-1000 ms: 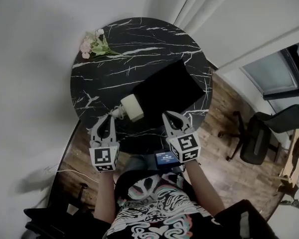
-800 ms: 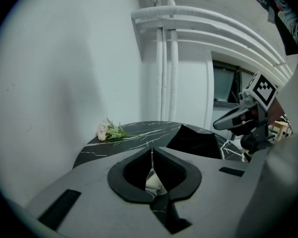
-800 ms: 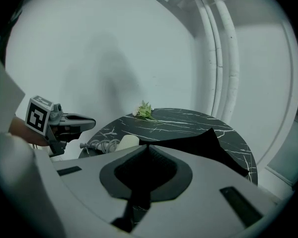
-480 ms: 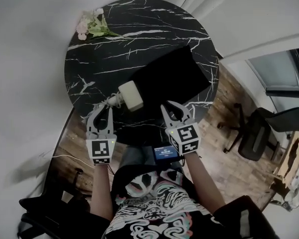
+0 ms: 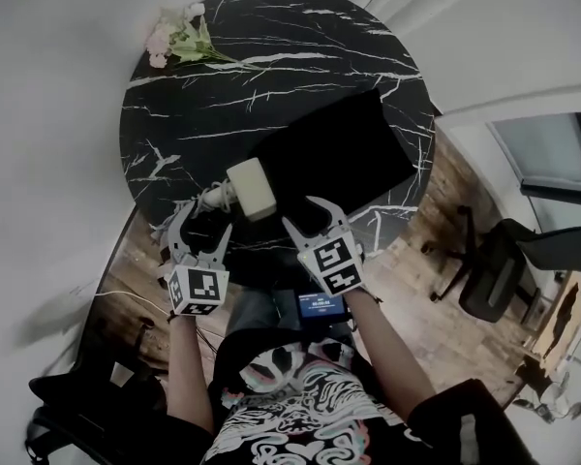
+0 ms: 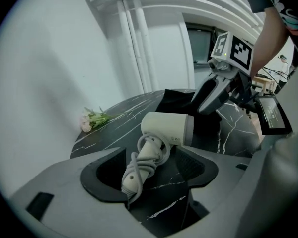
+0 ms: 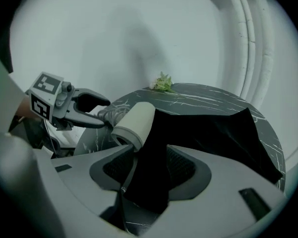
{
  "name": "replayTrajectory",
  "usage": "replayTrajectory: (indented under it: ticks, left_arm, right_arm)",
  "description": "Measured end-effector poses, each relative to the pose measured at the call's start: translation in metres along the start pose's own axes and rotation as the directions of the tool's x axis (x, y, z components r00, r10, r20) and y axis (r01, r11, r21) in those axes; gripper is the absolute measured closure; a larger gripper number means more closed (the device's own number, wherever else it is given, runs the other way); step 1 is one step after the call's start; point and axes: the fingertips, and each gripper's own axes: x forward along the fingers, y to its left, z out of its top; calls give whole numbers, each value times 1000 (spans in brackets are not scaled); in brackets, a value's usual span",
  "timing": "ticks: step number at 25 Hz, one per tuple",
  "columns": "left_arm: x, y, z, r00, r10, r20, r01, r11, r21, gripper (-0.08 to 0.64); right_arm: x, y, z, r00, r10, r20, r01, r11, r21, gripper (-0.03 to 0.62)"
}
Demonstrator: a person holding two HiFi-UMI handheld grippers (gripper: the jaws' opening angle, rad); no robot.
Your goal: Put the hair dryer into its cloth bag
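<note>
We find the far and middle stretch of the round black marble table with white veins (image 5: 271, 76) bare, with only a small sprig of pink flowers (image 5: 179, 39) at its far left rim, close to the pale wall (image 6: 54, 58). Nearer us, the flat black cloth bag (image 5: 334, 158) fills the right side. The cream hair dryer with a cord-wrapped handle (image 5: 252, 187) lies against its left corner, leaving bare marble left of it.
</note>
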Motion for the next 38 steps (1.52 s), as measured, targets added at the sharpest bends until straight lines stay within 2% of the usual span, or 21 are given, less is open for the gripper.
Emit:
replayTrajectory:
  ticks: [4,9,12,16,20,22,30,38]
  left_arm:
    - [5,3,6,1000,-14,-7,14,1000,5,238]
    - [10,10,-2,999,-28,-39,29,999,19,232]
    - [12,13,-8,998,-36,-52,37,999,20,232]
    - [14,13,-10,997,-50,-62,53,998,43,232]
    - [16,14,-11,995,-67,-67,71,996,50,232]
    - [17,14,-11,994,-79,-72,83,995,62,232]
    - [20,12,-16,986,-131,-105,139,987,80,232]
    - [19,9,-21,981,-147,-129,160,983,94,232]
  right_arm:
    - [18,8,-15,997,44,-57,-46,998,-41,419]
    - [31,10,-27,992,37,-123,-53,990,-134,419]
    - [35,7,-28,991,1,-135,-25,985,-173,419]
    - [38,4,-31,988,-6,-152,-19,987,-162,428]
    - [37,2,-31,985,-41,-165,8,981,-195,524]
    - [37,0,-29,985,-50,-168,16,980,-197,545]
    - [32,-2,-25,985,-16,-171,-3,994,-110,551]
    - [25,3,-28,979,10,-204,-36,992,-123,548]
